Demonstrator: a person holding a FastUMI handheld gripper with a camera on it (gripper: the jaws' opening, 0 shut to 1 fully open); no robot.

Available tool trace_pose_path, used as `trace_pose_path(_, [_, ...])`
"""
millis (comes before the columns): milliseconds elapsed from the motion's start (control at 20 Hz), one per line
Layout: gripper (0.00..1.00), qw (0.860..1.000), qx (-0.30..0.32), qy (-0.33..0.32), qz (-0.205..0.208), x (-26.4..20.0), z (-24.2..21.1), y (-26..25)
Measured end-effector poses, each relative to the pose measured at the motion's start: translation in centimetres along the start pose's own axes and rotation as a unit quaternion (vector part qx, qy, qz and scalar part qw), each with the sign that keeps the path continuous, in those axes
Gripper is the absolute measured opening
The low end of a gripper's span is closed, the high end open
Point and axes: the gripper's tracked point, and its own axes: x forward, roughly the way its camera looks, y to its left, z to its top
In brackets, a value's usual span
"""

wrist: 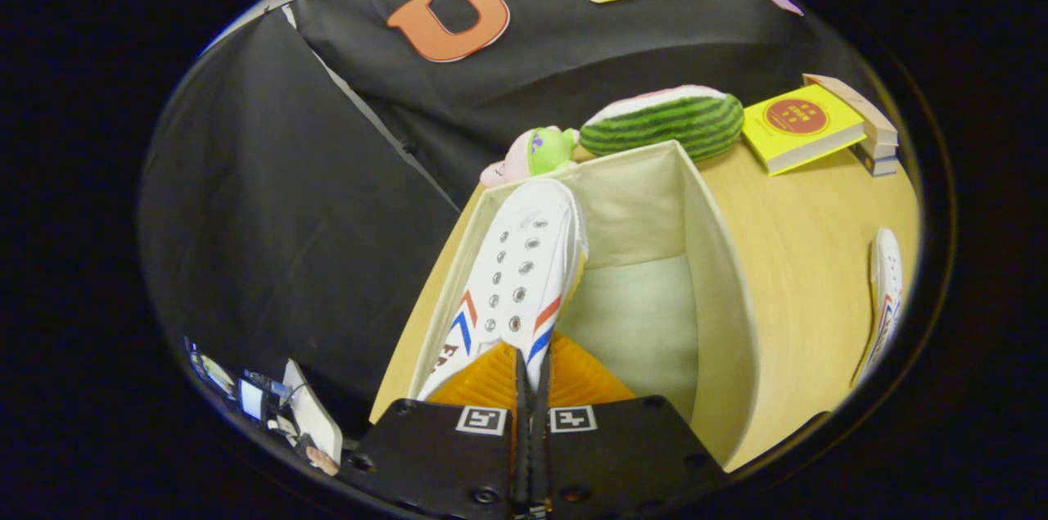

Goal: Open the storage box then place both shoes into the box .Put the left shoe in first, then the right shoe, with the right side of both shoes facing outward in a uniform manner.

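White shoe (524, 274) w/ red-blue stripes sits just ahead of the tongs (532, 377), toe pointing away, hanging inside the open cream storage box (720, 291) along its left wall. Tongs nearly closed, fingers pinching the shoe's heel end. Second shoe (886, 291) lies far right on the worktop (802, 241). Beyond the box: watermelon plush (667, 120), small pink-green toy (532, 153), yellow book (802, 127) on a stack.

The tool (532, 377) holds one shoe (524, 274) inside the box (720, 291); the other shoe (886, 291) lies right.
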Motion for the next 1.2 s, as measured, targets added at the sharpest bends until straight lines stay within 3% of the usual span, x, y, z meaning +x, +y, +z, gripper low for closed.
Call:
trace_pose_path(100, [0.08, 1.000, -0.010, 0.021, 0.000, -0.3, -0.9, 0.3])
trace_pose_path(200, [0.39, 0.999, -0.030, 0.020, 0.007, -0.9, -0.9, 1.0])
trace_pose_path(400, [0.93, 0.983, -0.150, -0.015, -0.110, -4.8, 0.6, -3.2])
trace_pose_path(550, [1.00, 0.981, -0.160, -0.037, -0.102, -7.8, 0.9, -3.1])
trace_pose_path(750, [0.98, 0.984, -0.140, -0.076, -0.085, -13.1, 2.3, -4.2])
trace_pose_path(1200, [0.98, 0.984, -0.111, -0.097, -0.100, -20.7, 2.8, -13.5])
